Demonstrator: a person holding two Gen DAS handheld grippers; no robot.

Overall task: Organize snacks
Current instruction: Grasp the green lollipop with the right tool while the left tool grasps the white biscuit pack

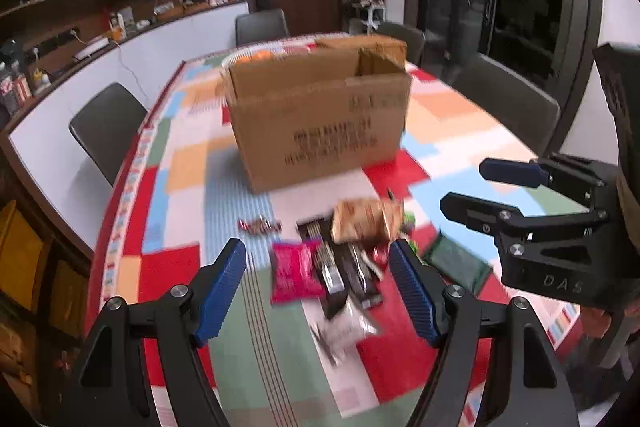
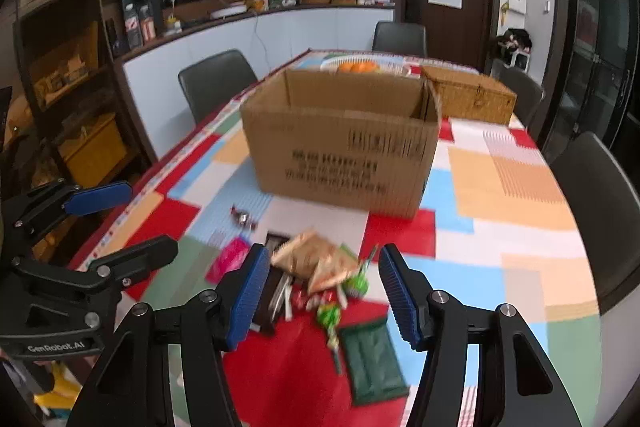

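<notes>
An open cardboard box (image 1: 320,123) stands on the patchwork tablecloth; it also shows in the right wrist view (image 2: 344,143). In front of it lies a loose pile of snacks: a tan packet (image 1: 366,219) (image 2: 316,259), a pink packet (image 1: 294,271) (image 2: 230,257), dark bars (image 1: 352,275), a green packet (image 1: 456,265) (image 2: 372,363), green lollipops (image 2: 330,315) and a small wrapped candy (image 1: 260,225) (image 2: 243,217). My left gripper (image 1: 320,291) is open and empty above the pile. My right gripper (image 2: 322,291) is open and empty, also above it, to the right of the left one (image 1: 472,187).
A wicker basket (image 2: 472,95) sits behind the box on the right, a plate of oranges (image 2: 356,67) behind it. Dark chairs (image 1: 106,125) (image 2: 600,195) stand around the table. A counter and shelves run along the left wall.
</notes>
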